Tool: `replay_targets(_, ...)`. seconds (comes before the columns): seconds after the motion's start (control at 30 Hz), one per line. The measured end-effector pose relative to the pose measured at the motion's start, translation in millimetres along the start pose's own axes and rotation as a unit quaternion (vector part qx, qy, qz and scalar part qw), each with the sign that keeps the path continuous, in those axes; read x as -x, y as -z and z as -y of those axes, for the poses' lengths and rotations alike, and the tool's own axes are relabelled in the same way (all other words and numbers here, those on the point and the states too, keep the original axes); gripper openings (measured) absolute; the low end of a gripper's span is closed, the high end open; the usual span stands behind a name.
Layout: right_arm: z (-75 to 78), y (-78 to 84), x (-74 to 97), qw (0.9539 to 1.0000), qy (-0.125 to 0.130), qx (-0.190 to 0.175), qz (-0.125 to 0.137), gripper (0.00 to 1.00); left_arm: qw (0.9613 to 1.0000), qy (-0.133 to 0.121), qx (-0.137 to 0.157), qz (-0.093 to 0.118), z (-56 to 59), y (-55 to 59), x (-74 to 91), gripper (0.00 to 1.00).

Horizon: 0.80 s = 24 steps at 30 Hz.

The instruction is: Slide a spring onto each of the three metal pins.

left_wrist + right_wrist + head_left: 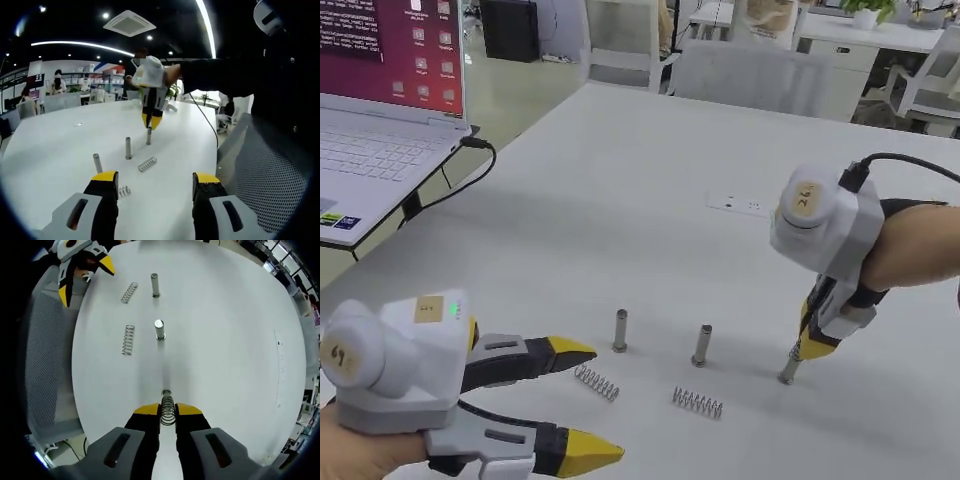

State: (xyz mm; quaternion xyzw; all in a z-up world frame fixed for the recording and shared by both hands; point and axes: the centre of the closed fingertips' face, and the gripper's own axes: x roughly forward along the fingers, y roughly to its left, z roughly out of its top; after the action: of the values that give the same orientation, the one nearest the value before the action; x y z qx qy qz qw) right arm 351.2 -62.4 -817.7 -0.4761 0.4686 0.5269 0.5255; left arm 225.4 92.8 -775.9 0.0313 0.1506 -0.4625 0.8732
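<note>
Three metal pins stand upright on the white table: a left pin (620, 330), a middle pin (702, 345) and a right pin (788, 366). My right gripper (812, 345) is shut on a spring (167, 410), which sits over the top of the right pin (165, 392). Two loose springs lie flat in front of the pins, one (596, 382) near the left pin, the other (697, 402) near the middle pin. My left gripper (582, 402) is open at the lower left, apart from the nearer spring (124, 191).
An open laptop (380, 120) on a stand sits at the far left with a black cable (470, 180) trailing onto the table. A white power strip (738, 205) lies at mid-table. Chairs and desks stand beyond the far edge.
</note>
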Motion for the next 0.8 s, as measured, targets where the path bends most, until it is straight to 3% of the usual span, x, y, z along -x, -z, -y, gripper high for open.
replay_targets(0.5,-2.6,2.6,-29.1,0.9999,0.001,0.002,-0.013,0.09,1.0,-0.004,0.001,-0.001,-1.1,0.1,1.1,0.54)
replay_targets(0.8,-3.0,2.3,-31.5,1.0,0.001,0.0,-0.005,0.1,1.0,-0.005,0.002,0.0,-1.5,0.0,1.5,0.53)
